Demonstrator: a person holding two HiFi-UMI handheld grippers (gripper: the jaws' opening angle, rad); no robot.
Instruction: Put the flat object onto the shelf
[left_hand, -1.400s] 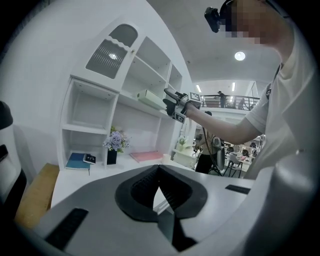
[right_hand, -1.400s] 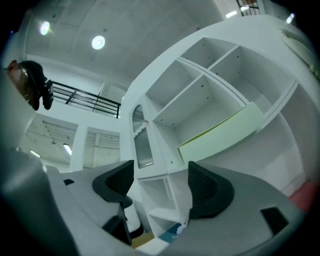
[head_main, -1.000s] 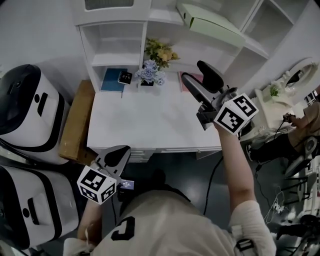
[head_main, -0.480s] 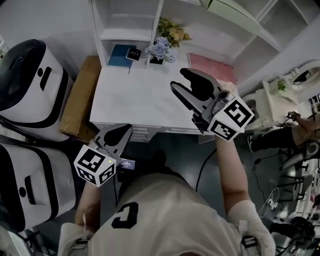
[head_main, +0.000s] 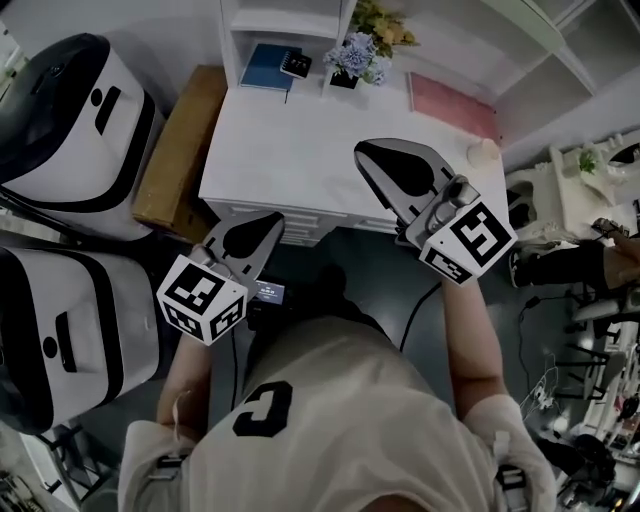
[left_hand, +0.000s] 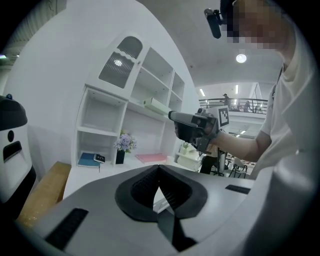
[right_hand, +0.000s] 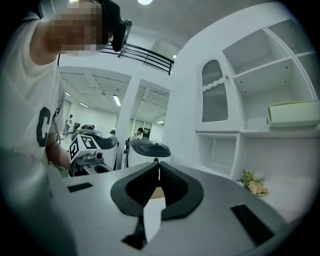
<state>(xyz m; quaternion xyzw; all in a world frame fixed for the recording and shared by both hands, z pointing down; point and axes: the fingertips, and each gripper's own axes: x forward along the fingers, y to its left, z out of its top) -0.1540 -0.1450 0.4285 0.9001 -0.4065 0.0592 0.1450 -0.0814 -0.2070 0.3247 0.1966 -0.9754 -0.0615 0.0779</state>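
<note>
We are holding the right gripper (head_main: 365, 155) over the front part of the desk (head_main: 300, 150). Its jaws have just been closing. Now they are touching, and nothing is between them. The left gripper (head_main: 272, 220) is hanging just off the desk's front edge. It is closed tight too, and it is holding nothing.

The pink pad (head_main: 452, 100) is lying flat at the back right of the desk, below the shelf (head_main: 290, 20). It is well apart from both grippers. We are guessing this is the flat thing to move. A blue book (head_main: 268, 66) is lying at the back left, near the flowers (head_main: 360, 60).

We are thinking the pad is thin and light, and it may bend a little. It is lying flat on the desk, so getting a jaw under it may be hard. We are planning to open the right gripper first. Then we would pinch the pad's near edge and keep it level so it does not slip.
</note>
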